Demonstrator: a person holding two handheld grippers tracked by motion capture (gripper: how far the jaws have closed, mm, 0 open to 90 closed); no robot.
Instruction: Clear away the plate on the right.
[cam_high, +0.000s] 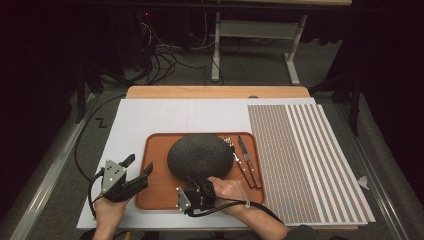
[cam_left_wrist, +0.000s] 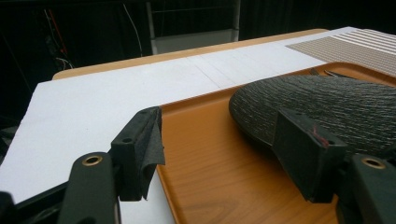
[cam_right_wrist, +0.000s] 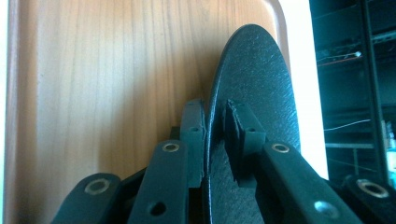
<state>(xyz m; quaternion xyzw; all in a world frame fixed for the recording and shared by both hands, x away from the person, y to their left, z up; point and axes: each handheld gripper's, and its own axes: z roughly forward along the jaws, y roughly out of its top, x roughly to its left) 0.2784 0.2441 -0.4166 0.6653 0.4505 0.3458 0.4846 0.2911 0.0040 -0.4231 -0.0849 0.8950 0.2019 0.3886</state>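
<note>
One dark plate (cam_high: 199, 157), one fork (cam_high: 235, 154), one knife (cam_high: 248, 159) on tray (cam_high: 155, 172); cutlery lies near-to-far. Right gripper (cam_high: 201, 186) clamps plate rim; left gripper (cam_high: 138, 169) jaws wide.

Dark round plate (cam_high: 200, 156) on wooden tray (cam_high: 155, 172), tool-pinched at rim.

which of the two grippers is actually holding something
The right gripper: its fingers are clamped on the near rim of the dark plate. The left gripper is open, at the tray's left edge.
</note>
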